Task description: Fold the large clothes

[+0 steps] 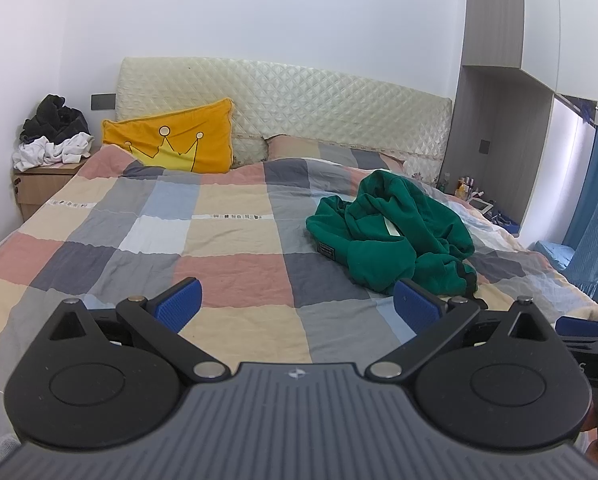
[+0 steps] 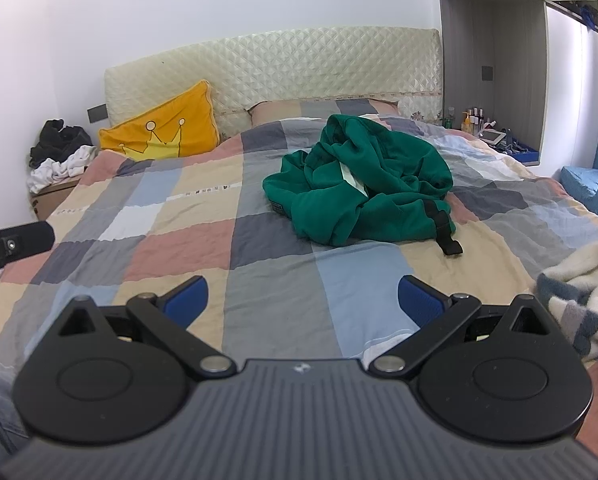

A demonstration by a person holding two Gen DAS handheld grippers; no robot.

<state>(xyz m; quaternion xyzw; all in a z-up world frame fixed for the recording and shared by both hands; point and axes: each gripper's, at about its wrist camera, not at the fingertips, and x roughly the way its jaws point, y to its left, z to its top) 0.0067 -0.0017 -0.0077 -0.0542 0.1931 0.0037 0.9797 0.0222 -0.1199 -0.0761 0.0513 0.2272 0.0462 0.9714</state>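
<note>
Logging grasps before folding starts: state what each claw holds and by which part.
Nothing is held. The left claw and right claw are both open over the quilt, short of the crumpled green garment.

Green garment (image 2: 363,184) w/ black strap; bedspread (image 2: 203,240) checked pink/grey/beige/blue/white; pillow (image 1: 171,140) orange w/ yellow crown; headboard (image 1: 319,112) cream quilted; gripper pads (image 1: 179,306) blue.

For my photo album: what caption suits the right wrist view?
Open right claw faces a crumpled green garment on the checkered bed.
</note>
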